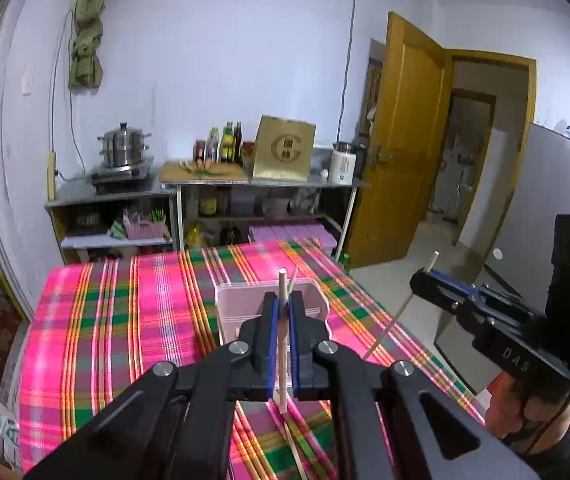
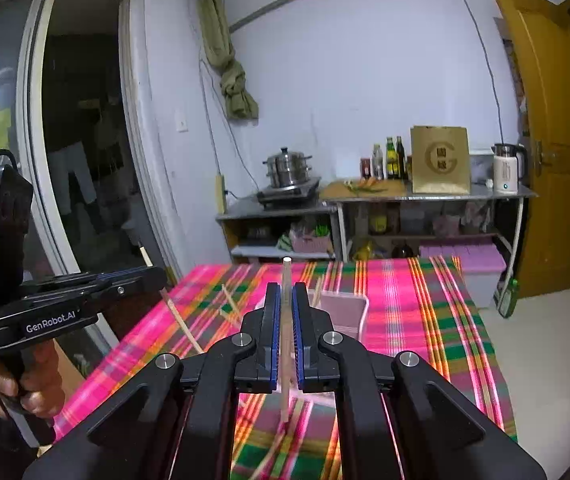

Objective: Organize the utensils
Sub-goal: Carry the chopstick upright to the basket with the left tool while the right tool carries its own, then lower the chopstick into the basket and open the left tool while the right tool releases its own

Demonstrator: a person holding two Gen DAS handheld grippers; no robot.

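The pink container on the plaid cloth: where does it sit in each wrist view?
Left wrist view: the pink container lies at centre, right behind the left hand-held gripper, whose closed jaws pinch a chopstick.
Right wrist view: it sits just right of centre, beside the right hand-held gripper.
Shared landmark: the gold paper bag on the back counter.

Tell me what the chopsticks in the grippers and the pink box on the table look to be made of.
Chopsticks: probably bamboo or wood, pale tan, matte, unpainted.
Pink box: likely plastic, smooth thin walls, slightly translucent with a rounded rim.
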